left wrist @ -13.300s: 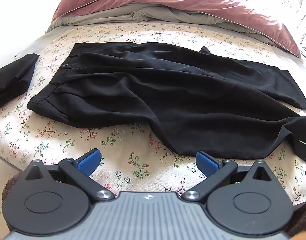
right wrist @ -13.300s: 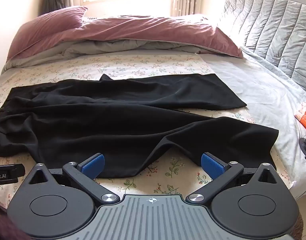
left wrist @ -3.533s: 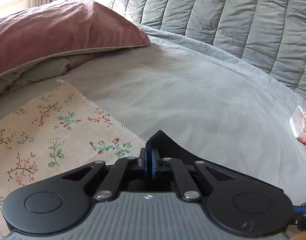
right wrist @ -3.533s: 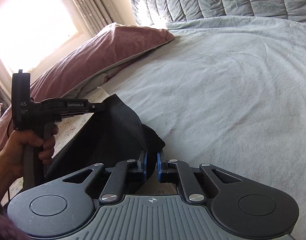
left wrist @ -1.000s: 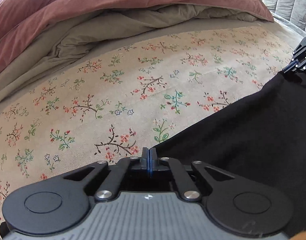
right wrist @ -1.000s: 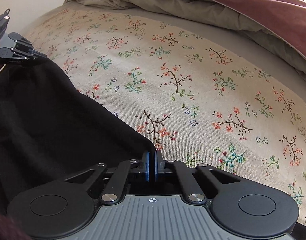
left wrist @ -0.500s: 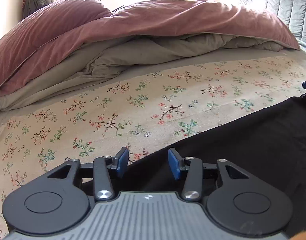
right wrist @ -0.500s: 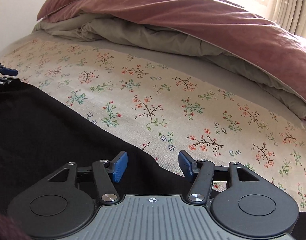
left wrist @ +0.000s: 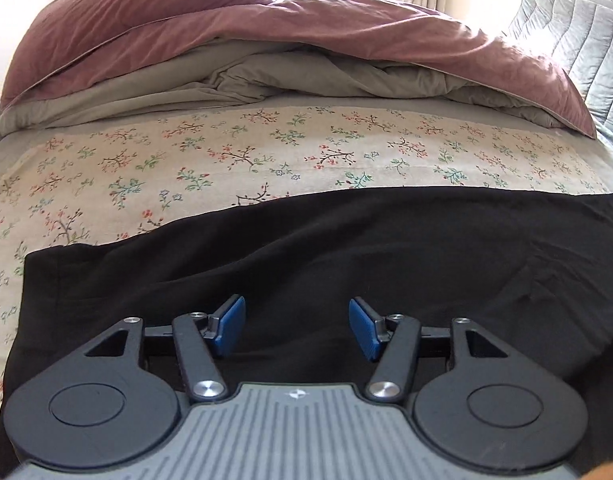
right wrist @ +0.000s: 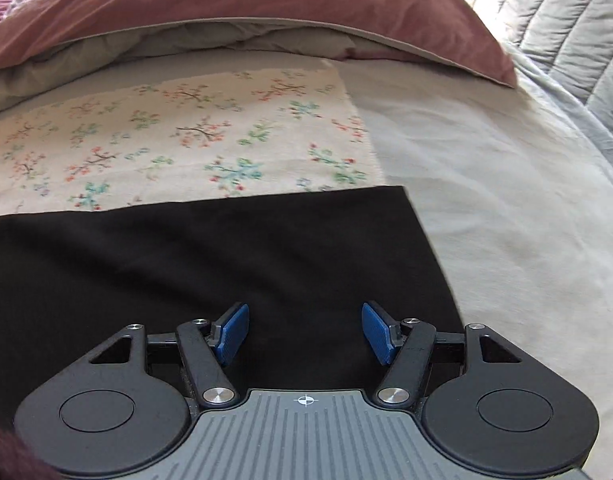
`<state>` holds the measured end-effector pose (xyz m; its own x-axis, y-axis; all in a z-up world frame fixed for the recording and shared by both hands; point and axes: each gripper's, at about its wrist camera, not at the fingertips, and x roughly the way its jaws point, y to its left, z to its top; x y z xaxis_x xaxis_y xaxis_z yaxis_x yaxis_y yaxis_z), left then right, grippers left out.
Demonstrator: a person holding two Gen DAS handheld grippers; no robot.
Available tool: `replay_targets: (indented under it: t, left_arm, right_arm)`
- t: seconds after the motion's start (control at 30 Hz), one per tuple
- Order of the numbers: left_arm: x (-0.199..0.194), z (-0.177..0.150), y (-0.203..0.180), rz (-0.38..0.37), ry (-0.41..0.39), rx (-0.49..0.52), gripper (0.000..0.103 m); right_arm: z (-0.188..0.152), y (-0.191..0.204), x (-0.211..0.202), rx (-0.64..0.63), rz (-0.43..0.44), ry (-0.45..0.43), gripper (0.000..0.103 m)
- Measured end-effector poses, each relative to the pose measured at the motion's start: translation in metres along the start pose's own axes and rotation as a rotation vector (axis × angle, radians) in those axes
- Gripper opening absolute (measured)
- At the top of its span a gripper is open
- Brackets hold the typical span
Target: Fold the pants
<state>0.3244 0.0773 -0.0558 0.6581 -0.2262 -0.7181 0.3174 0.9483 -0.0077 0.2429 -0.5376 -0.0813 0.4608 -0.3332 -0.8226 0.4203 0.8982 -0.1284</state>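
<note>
The black pants [left wrist: 326,248] lie flat across the floral sheet [left wrist: 226,152], folded lengthwise into one long band. Their left end shows in the left wrist view and their right end [right wrist: 266,248] in the right wrist view, with a square corner near the grey sheet. My left gripper [left wrist: 296,326] is open and empty, just above the pants. My right gripper [right wrist: 305,330] is open and empty too, over the right end of the pants.
A maroon and grey duvet [left wrist: 306,48] is bunched along the far side of the bed. A grey quilted headboard [right wrist: 566,20] stands at the right. Plain grey sheet [right wrist: 506,200] lies right of the floral sheet.
Both grippers held the pants shut a second ago, laid the fabric down, then opened. They have since opened wider and pulled back, so more of the pants shows.
</note>
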Motion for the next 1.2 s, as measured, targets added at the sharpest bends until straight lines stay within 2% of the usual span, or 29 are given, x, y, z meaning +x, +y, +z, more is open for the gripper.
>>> replay_targets:
  t: [0.03, 0.13, 0.23, 0.33, 0.47, 0.57, 0.7, 0.87, 0.93, 1.0, 1.07, 1.2]
  left_arm:
    - [-0.011, -0.003, 0.000, -0.005, -0.010, -0.008, 0.069]
    - [-0.050, -0.015, -0.007, -0.024, -0.043, -0.031, 0.075]
    - [-0.084, -0.027, -0.017, -0.022, -0.064, -0.043, 0.077]
    - [-0.114, -0.041, -0.023, -0.028, -0.086, -0.085, 0.082]
    - [-0.150, -0.066, -0.024, -0.056, -0.103, -0.169, 0.085]
    - [-0.159, -0.083, -0.021, -0.057, -0.088, -0.217, 0.086]
    - [-0.168, -0.112, -0.024, -0.029, -0.063, -0.244, 0.086]
    - [-0.170, -0.136, -0.048, -0.029, -0.016, -0.208, 0.087]
    - [-0.166, -0.142, -0.059, -0.028, 0.004, -0.180, 0.088]
    - [-0.161, -0.145, -0.074, -0.037, 0.026, -0.158, 0.088]
    - [-0.157, -0.145, -0.086, -0.049, 0.038, -0.147, 0.089]
    - [-0.159, -0.153, -0.109, -0.067, 0.040, -0.137, 0.089]
  right_arm:
    - [-0.006, -0.004, -0.010, 0.000, -0.011, -0.003, 0.062]
    - [-0.024, 0.001, -0.053, -0.024, 0.062, -0.063, 0.063]
    - [-0.050, 0.026, -0.097, -0.090, 0.110, -0.111, 0.066]
    - [-0.083, 0.054, -0.133, -0.141, 0.161, -0.122, 0.067]
    - [-0.133, 0.086, -0.163, -0.228, 0.234, -0.112, 0.067]
    - [-0.159, 0.092, -0.168, -0.368, 0.207, -0.098, 0.067]
    - [-0.163, 0.052, -0.159, -0.442, 0.127, -0.028, 0.065]
    - [-0.155, -0.018, -0.150, -0.352, 0.124, 0.084, 0.061]
    - [-0.156, -0.037, -0.145, -0.342, 0.126, 0.118, 0.055]
    - [-0.161, -0.047, -0.140, -0.342, 0.126, 0.149, 0.051]
    - [-0.164, -0.052, -0.129, -0.369, 0.115, 0.191, 0.041]
    - [-0.164, -0.054, -0.119, -0.392, 0.156, 0.213, 0.039]
